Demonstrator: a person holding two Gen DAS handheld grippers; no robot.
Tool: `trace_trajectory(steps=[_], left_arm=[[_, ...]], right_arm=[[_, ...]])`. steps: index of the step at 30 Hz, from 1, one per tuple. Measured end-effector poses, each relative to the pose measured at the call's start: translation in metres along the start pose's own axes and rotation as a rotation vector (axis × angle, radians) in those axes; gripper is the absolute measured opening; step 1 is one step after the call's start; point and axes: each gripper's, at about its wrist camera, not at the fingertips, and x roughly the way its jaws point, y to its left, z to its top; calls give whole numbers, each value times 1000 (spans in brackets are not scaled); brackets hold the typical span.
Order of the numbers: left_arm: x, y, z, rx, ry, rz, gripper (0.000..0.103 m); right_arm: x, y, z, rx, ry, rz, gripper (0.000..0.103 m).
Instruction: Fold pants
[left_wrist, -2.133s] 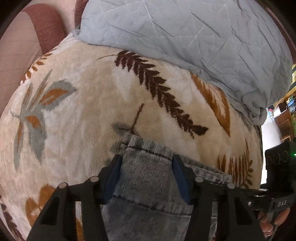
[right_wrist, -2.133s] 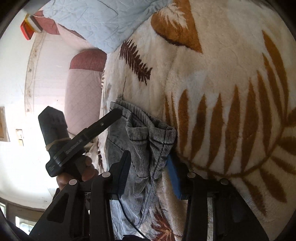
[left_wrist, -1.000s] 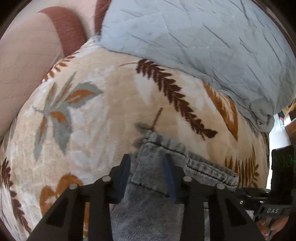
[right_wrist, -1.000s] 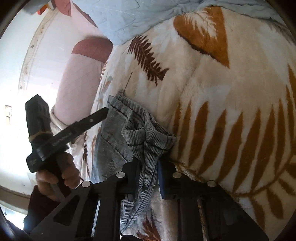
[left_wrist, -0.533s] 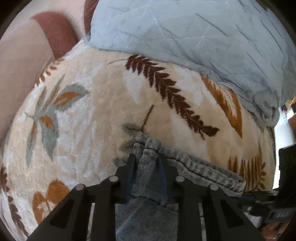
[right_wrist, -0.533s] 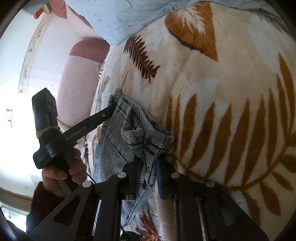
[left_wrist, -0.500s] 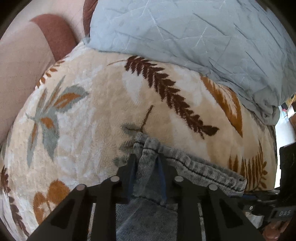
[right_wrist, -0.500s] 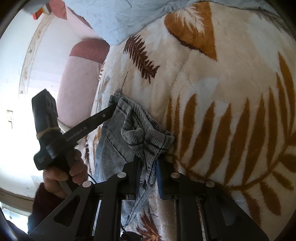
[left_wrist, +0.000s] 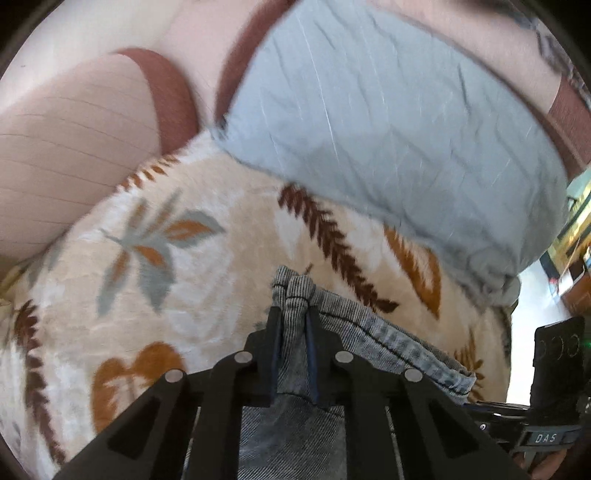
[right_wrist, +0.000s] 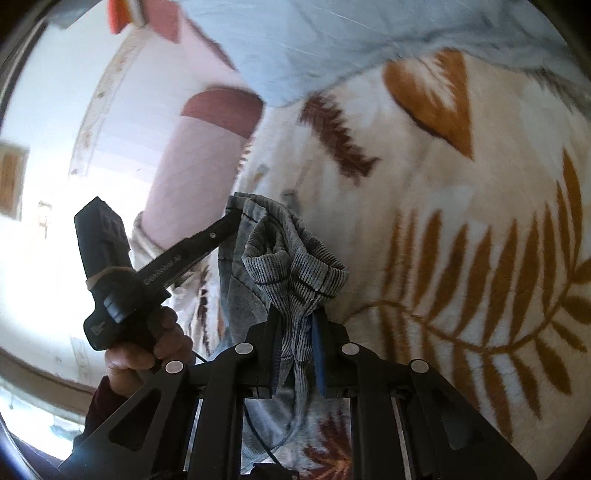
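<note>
- Both grippers had risen since the earlier frames, drawing the waistband of the grey denim pants (left_wrist: 373, 325) up off the leaf-print fleece blanket (left_wrist: 207, 295), and the left jaws had gone from wide apart to nearly together
- Left gripper (left_wrist: 293, 332) was closing, its pads already pinching a bunched corner of the ribbed waistband, with the blanket's grey-and-orange leaves to its left
- Between the two grippers the waistband ran taut from left to right, lifted; the pants' long axis seemingly ran back toward the person, legs hanging below and out of sight
- Right gripper (right_wrist: 295, 332) was clamped tight on the other waistband corner, the cloth puckering above its jaws
- Beyond them lay a pale blue quilted cover (left_wrist: 388, 129) against a pink bolster (left_wrist: 74, 140)
- Progress looked early: corners gripped and raised, but no fold visibly laid; bringing the halves together and smoothing remained
</note>
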Motion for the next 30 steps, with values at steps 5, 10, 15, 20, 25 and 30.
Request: trace_trajectory(steps=[5, 10, 15, 20, 25, 30], left_arm=[[-48, 17, -9, -53, -97, 4, 14], [-91, 38, -37, -103, -149, 33, 14], [-114, 65, -78, -160, -139, 87, 14], [-119, 103, -131, -275, -92, 157, 13], [-127, 131, -171, -398, -45, 250, 13], [-159, 129, -188, -435, -80, 331, 14]], right_arm=[[-8, 36, -13, -125, -8, 85, 13], [-3, 75, -40, -252, 61, 192, 13], [26, 96, -76, -278, 220, 244, 13], [56, 102, -110, -308, 333, 209, 13], [87, 101, -139, -323, 462, 166, 18], [93, 98, -144, -248, 599, 231, 55]])
